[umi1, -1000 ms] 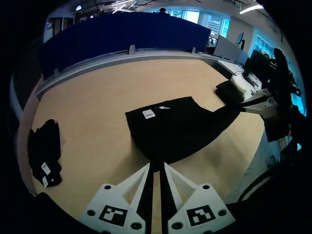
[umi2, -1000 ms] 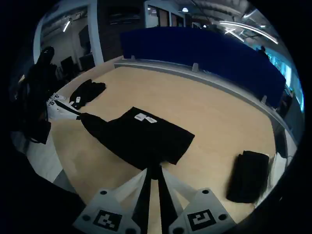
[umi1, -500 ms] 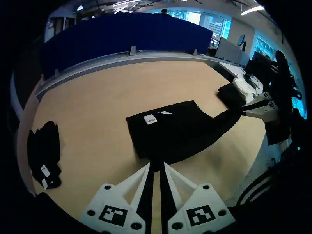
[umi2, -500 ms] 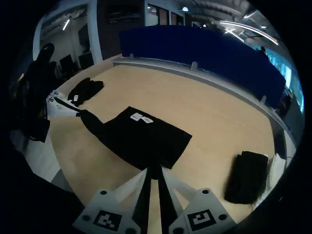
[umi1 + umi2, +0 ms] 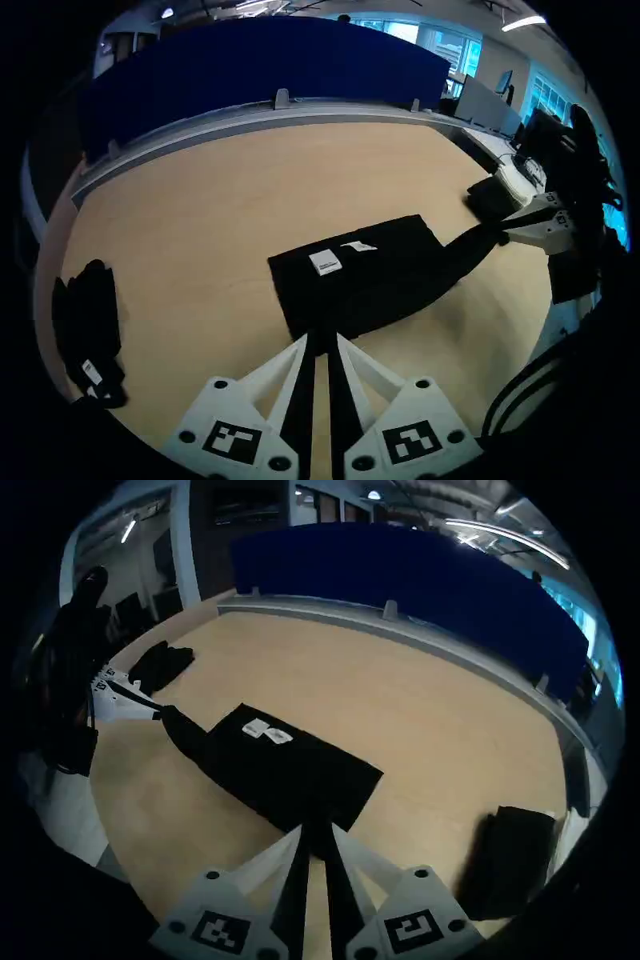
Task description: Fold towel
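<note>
While both near corners are being held up, the black towel (image 5: 376,272) is lying mostly flat on the wooden table (image 5: 200,208), its white labels (image 5: 326,262) facing up on the far half.

Change over the last second: the sagging bulge along the held edge is pulling out. The cloth is now reading as a tidier, narrower rectangle, and the strip running toward the far gripper is looking taut rather than draped.

The left gripper (image 5: 322,344) is pinching one corner, fingers drawn close together with black cloth between them. The right gripper (image 5: 318,836) is doing the same at the other corner, jaws nearly closed on the fabric. In the left gripper view the right one is showing at the towel's stretched end.

Judgement: the edge is being tensioned and squared ahead of a fold. The held edge is not yet laid over the far half, so the fold itself is still pending.

Surroundings: a dark cloth heap (image 5: 88,320) is sitting well apart near one table end, a folded dark stack (image 5: 512,860) near the other, and a blue partition (image 5: 264,64) is running along the far side.
</note>
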